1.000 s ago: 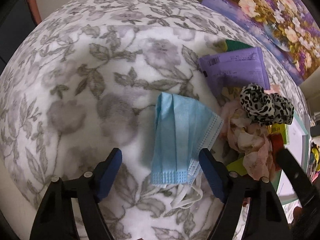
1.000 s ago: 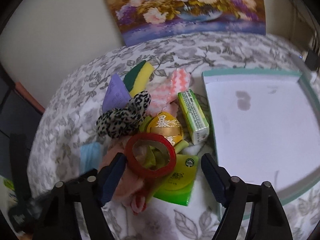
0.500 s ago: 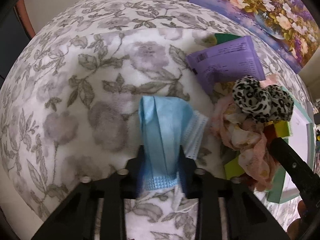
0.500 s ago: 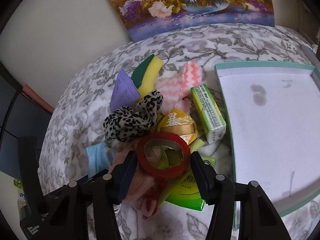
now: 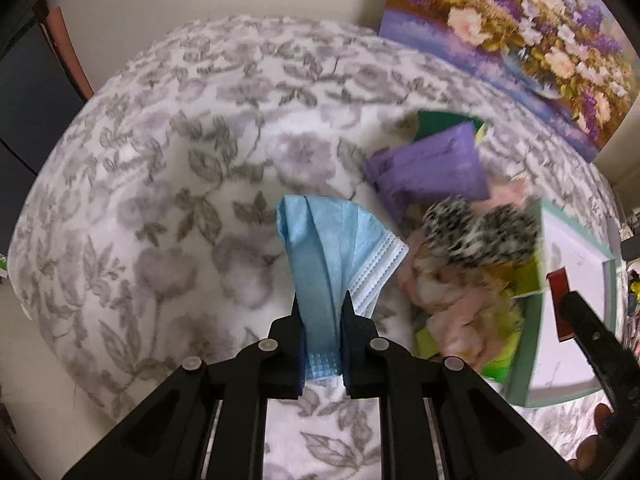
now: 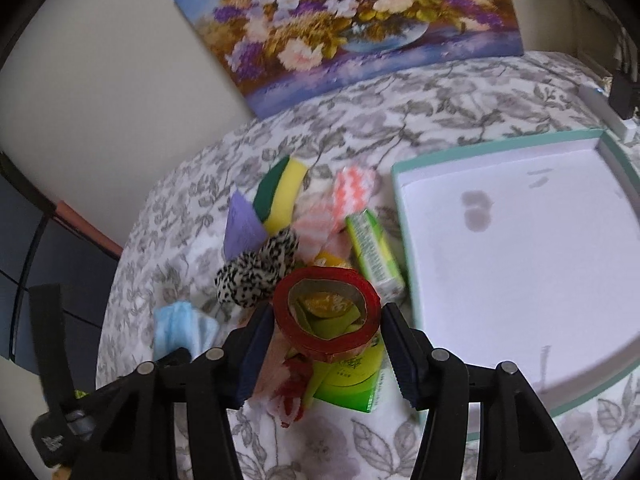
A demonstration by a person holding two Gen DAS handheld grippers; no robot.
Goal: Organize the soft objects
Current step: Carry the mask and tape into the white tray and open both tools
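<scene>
My left gripper [image 5: 321, 312] is shut on a blue face mask [image 5: 328, 248] and holds it just above the floral cloth. The mask also shows in the right wrist view [image 6: 180, 326]. My right gripper [image 6: 326, 316] is shut on a red tape roll [image 6: 326, 314] and holds it above the pile. The pile holds a leopard scrunchie [image 6: 256, 268], a pink cloth [image 6: 340, 204], a yellow-green sponge [image 6: 280, 192], a purple packet [image 6: 242, 224] and a green box [image 6: 372, 252]. In the left wrist view the scrunchie [image 5: 476, 232] lies right of the mask.
A white tray with a teal rim [image 6: 404, 216] lies right of the pile. A flower painting [image 6: 344, 20] leans on the wall behind. A green tissue pack [image 6: 352, 380] lies under my right gripper. The floral cloth [image 5: 160, 184] covers the table.
My left gripper closed on the blue mask and lifted it. My right gripper closed on the red tape roll and raised it off the pile.
</scene>
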